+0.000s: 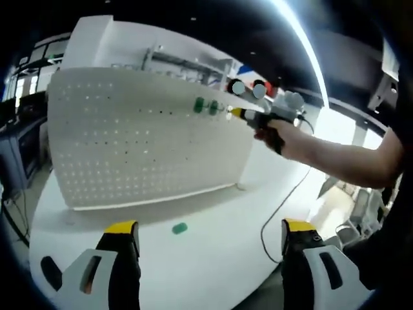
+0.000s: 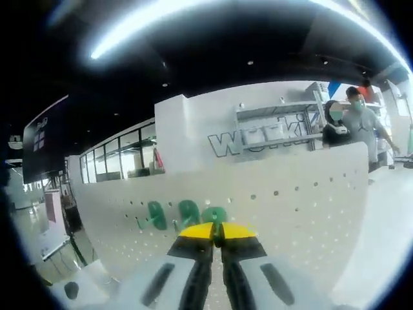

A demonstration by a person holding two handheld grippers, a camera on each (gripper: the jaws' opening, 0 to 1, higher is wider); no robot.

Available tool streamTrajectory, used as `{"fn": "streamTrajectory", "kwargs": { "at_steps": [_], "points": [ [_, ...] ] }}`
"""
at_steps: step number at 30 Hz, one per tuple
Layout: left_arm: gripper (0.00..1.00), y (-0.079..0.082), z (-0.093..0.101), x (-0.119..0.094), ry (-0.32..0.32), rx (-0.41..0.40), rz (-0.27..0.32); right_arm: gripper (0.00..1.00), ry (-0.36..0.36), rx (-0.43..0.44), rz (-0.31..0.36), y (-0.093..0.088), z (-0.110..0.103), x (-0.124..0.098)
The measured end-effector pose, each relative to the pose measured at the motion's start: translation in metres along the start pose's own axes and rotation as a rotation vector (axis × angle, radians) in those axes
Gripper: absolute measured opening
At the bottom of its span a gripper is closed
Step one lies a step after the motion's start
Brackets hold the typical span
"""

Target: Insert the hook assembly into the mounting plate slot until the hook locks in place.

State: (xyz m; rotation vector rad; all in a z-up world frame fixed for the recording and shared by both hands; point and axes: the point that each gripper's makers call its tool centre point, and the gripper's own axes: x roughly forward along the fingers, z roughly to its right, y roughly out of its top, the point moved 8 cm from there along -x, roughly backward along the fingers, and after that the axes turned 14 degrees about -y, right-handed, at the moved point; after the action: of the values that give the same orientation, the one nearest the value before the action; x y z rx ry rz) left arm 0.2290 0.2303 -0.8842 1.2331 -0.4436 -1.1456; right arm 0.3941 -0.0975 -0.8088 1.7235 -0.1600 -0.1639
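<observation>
A white perforated metal mounting plate [image 1: 148,139] stands upright on the smooth white round tabletop [image 1: 213,258], its face dotted with rows of small holes. Two green plastic hooks [image 1: 206,106] sit near its upper right corner, where the right tongs [image 1: 233,113] — yellow-tipped, jaws pressed together on a small green piece — meet the plate. Another green plastic hook piece [image 1: 179,228] lies on the tabletop before the plate's lower edge. The left tongs [image 1: 210,234] stand wide apart, empty. Grey wall lettering [image 2: 258,139] behind reads partly "work".

You have a white table [image 1: 213,258] with a rounded near edge, carrying an upright white pegboard [image 1: 142,135] across its far side, one green hook [image 1: 179,228] lying loose on the surface just before the board, and a dark cable [image 1: 274,216] trailing toward the right edge.
</observation>
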Motion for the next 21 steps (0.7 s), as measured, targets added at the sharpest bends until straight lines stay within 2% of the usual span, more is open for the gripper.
{"fn": "streamTrajectory", "kwargs": {
  "at_steps": [14,21],
  "points": [
    [0.92,-0.002,0.000,0.005,-0.017,-0.011,-0.017,0.01,-0.034,0.014,0.063,0.009,0.005,0.014],
    [0.92,-0.001,-0.001,0.008,-0.026,-0.011,-0.019,0.01,-0.036,-0.001,0.057,0.005,0.008,0.017]
  ]
}}
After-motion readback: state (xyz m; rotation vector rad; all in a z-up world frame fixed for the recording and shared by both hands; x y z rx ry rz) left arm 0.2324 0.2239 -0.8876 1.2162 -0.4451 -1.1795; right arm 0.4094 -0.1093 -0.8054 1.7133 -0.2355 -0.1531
